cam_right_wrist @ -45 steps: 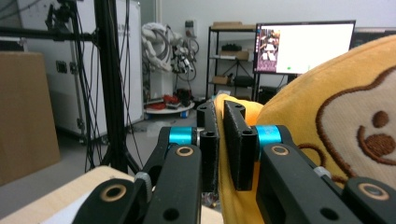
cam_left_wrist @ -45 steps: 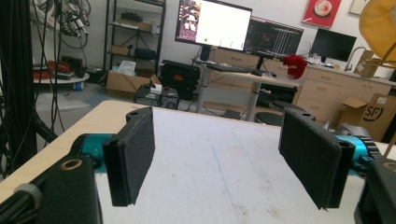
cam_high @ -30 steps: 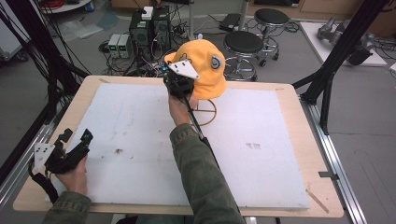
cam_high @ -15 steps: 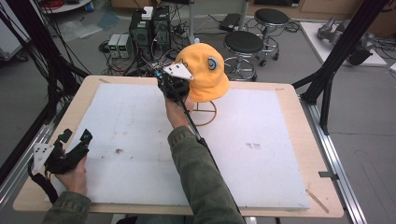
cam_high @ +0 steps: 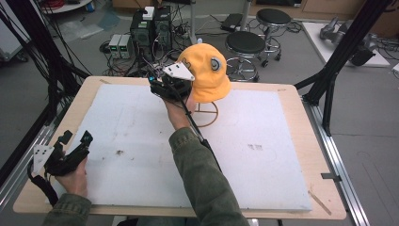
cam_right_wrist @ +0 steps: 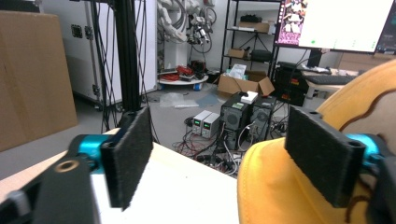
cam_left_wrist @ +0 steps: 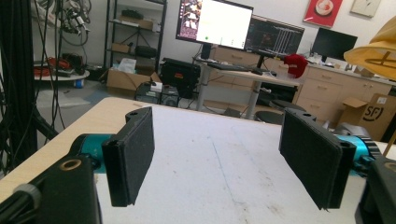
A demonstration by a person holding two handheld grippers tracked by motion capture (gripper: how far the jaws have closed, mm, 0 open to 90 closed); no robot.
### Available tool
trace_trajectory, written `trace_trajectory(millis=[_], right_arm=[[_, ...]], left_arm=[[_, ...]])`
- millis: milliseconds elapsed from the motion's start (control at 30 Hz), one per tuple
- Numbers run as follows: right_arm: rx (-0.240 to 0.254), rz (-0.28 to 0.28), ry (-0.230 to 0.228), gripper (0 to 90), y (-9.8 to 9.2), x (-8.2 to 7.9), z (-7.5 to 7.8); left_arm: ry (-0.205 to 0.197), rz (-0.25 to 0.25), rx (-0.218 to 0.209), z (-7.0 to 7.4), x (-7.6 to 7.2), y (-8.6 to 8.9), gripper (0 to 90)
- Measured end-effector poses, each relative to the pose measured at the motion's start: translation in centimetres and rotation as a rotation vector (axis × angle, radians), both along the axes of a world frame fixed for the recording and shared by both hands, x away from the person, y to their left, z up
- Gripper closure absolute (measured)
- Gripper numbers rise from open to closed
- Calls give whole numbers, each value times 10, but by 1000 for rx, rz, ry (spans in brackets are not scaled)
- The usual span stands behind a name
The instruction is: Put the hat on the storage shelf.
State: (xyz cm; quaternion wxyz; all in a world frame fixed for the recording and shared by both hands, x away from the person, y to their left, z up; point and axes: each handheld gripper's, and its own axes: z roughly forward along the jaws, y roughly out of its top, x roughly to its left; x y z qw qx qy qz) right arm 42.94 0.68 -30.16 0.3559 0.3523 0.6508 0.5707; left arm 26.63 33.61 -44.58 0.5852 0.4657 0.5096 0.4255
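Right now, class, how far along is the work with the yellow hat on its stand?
Done: the right gripper has reached the yellow hat on its wire stand. In hand: its jaws stand open beside the brim, nothing gripped. Left: closing on the hat; the left gripper waits open near the table's corner.

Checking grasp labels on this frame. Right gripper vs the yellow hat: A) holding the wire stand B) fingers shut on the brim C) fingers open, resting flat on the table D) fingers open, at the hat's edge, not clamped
D: in the right gripper view the right gripper has its fingers spread wide, with the yellow hat beside one of them, not pinched.
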Motion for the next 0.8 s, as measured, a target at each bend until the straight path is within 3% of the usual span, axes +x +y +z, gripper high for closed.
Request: trace_trajectory(millis=[167,267,400,500,567,800], right_arm=[[9,1,-42,120,-7,-10,13],[8,-7,-72,113,-16,-21,21],[28,-32,-123,113,-36,-41,30],[76,-65,-152,111,-58,-55,37],[112,-77,-160,109,-71,-62,40],[124,-87,-172,109,-102,-72,41]], left_arm=[[-1,-1,0,0,-2,-1,270],[-2,-1,-4,0,-3,-1,270],[-8,0,4,1,-5,-1,270],[-10,1,7,2,-7,-1,270],[-10,1,11,2,-9,-2,269],[-1,2,10,0,-11,-2,270]])
